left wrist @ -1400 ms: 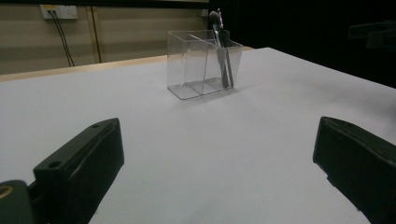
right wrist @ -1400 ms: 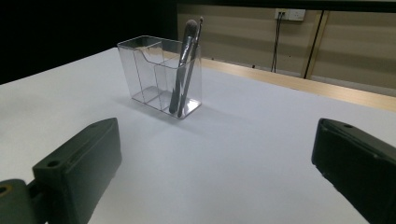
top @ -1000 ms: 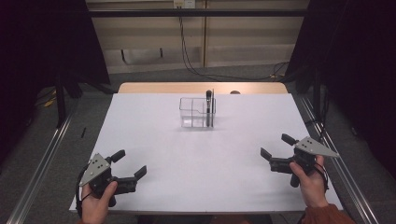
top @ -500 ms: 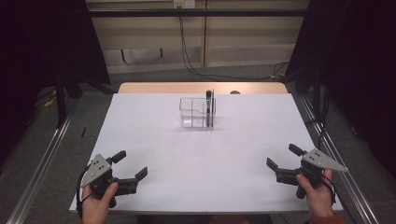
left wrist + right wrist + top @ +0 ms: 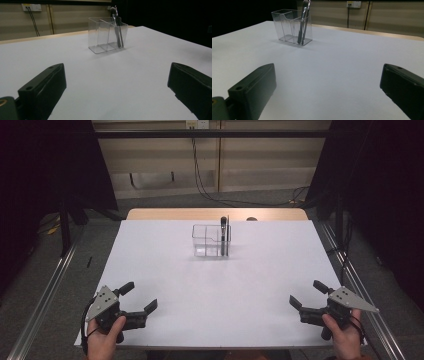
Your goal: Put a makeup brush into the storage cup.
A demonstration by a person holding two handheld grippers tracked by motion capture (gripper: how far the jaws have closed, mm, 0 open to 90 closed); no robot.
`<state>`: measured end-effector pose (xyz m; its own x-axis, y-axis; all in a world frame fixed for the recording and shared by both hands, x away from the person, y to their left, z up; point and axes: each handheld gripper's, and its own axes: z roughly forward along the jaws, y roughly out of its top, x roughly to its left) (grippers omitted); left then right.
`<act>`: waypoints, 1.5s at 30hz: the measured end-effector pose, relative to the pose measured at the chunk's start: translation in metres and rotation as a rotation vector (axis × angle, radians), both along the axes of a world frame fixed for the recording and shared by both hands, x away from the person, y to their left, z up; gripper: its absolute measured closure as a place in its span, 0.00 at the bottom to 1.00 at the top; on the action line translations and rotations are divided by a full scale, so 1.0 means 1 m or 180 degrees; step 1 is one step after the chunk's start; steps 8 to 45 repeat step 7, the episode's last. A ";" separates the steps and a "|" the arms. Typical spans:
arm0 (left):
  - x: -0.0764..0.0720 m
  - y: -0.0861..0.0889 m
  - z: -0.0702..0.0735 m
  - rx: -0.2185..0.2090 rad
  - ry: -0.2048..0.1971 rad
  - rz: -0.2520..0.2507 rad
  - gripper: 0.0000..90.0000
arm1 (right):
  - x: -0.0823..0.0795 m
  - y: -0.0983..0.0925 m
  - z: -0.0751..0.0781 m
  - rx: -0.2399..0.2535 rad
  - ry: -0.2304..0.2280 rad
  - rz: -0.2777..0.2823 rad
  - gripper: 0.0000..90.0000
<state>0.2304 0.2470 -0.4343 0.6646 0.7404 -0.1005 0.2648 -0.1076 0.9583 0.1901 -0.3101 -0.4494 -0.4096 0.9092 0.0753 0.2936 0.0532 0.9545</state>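
Table (image 5: 215,285): covered by a white sheet; a bare wooden strip (image 5: 170,214) is seen along the far edge.

Clear holder (image 5: 211,240): a transparent box divided into three compartments, stood upright on the sheet toward the 12 o'clock end of the table, near the centre line. In the left gripper view it is placed at about 12 o'clock (image 5: 107,34); in the right gripper view at about 11 o'clock (image 5: 292,27).

Utensils (image 5: 224,234): dark, slender pieces stood on end in the holder's end compartment, the one on the right in the high view; the tops are raised above the rim. They are leaned slightly. How many there are cannot be told.

Left gripper (image 5: 140,296): held in a hand (image 5: 102,342) at the 7 o'clock corner of the table, low over the sheet. The jaws are spread wide and nothing is held between them. It is kept well apart from the holder.

Right gripper (image 5: 307,294): held in a hand (image 5: 345,337) at the 5 o'clock corner, just inside the table edge. The jaws are spread wide, with bare sheet between them. It is kept well apart from the holder.

Surroundings: a floor with trailing cables (image 5: 210,195) is seen past the 12 o'clock edge, with dark curtains at both sides.
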 end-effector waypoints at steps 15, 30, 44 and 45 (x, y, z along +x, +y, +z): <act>0.001 -0.001 0.000 0.0020 0.0004 -0.0033 0.02 | 0.002 0.000 -0.001 0.0003 0.0008 0.0003 0.00; 0.001 -0.001 0.000 0.0020 0.0004 -0.0033 0.02 | 0.002 0.000 -0.001 0.0003 0.0008 0.0003 0.00; 0.001 -0.001 0.000 0.0020 0.0004 -0.0033 0.02 | 0.002 0.000 -0.001 0.0003 0.0008 0.0003 0.00; 0.001 -0.001 0.000 0.0020 0.0004 -0.0033 0.02 | 0.002 0.000 -0.001 0.0003 0.0008 0.0003 0.00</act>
